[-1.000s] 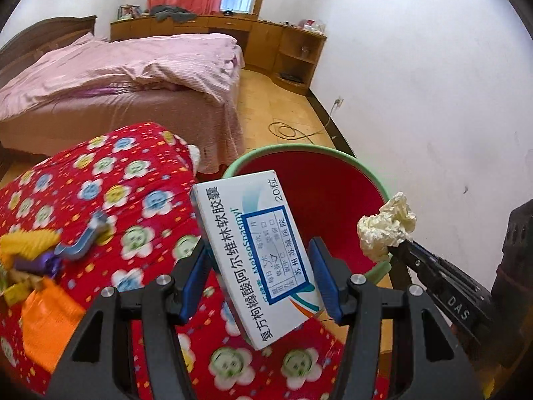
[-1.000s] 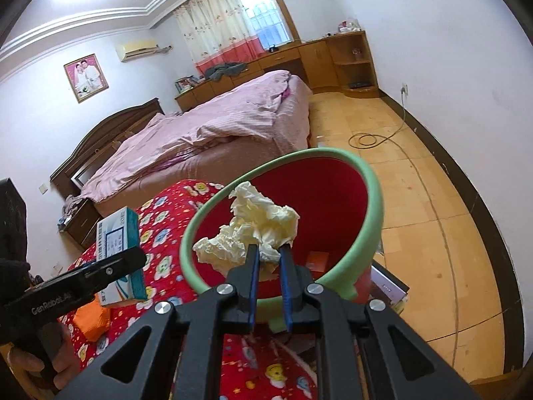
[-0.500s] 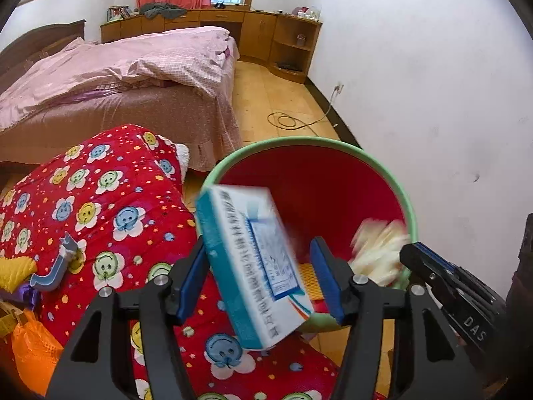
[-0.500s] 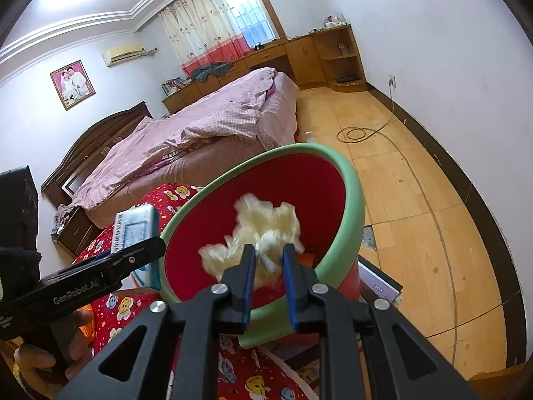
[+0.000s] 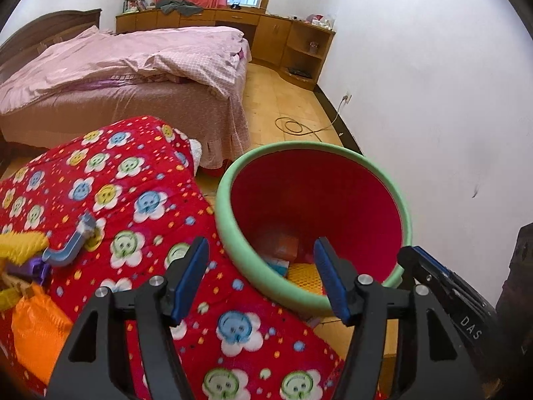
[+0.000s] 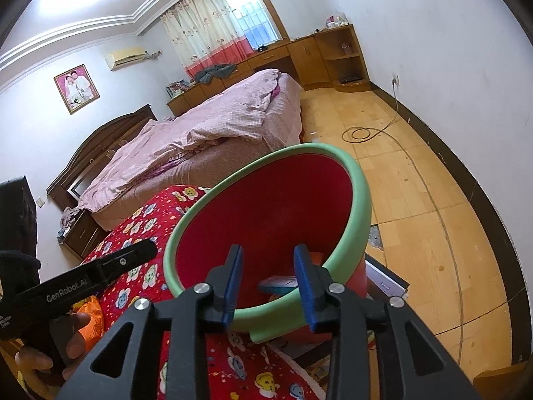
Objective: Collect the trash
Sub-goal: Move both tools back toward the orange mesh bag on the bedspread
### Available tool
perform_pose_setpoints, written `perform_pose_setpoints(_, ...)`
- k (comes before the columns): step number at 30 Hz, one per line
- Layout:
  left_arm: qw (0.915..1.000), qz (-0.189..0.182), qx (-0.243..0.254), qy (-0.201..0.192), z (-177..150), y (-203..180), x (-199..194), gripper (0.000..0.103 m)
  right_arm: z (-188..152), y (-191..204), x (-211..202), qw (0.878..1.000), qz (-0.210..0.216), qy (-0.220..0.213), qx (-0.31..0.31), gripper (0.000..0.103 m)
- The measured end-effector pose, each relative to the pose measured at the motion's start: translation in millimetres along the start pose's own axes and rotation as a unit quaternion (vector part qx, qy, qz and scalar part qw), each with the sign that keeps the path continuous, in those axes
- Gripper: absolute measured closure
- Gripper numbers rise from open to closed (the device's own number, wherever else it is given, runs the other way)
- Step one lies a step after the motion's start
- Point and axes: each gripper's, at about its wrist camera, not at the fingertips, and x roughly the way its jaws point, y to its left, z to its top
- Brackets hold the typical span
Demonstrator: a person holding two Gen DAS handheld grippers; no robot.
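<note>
Nearby, toys (image 5: pixel 40 253) on red quilt (image 5: pixel 133 180)

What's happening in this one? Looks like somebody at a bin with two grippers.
A person is collecting trash with a handheld gripper in each hand. Both the left gripper and the right gripper sit open and empty at the near rim of the red bin with a green rim; both sets of jaws have just been opening. Bits of trash lie at the bottom. An orange bag and small toys remain on the red flowered quilt.
</note>
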Motion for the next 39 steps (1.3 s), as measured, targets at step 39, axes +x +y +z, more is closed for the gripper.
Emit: perform_pose_setpoints(39,0.9757,0.137,-0.168,-0.032,-97.3,157.2,-137.4,0.038,-51.6,140.8,-2.6,0.984,0.099,0.084,-0.123,0.037)
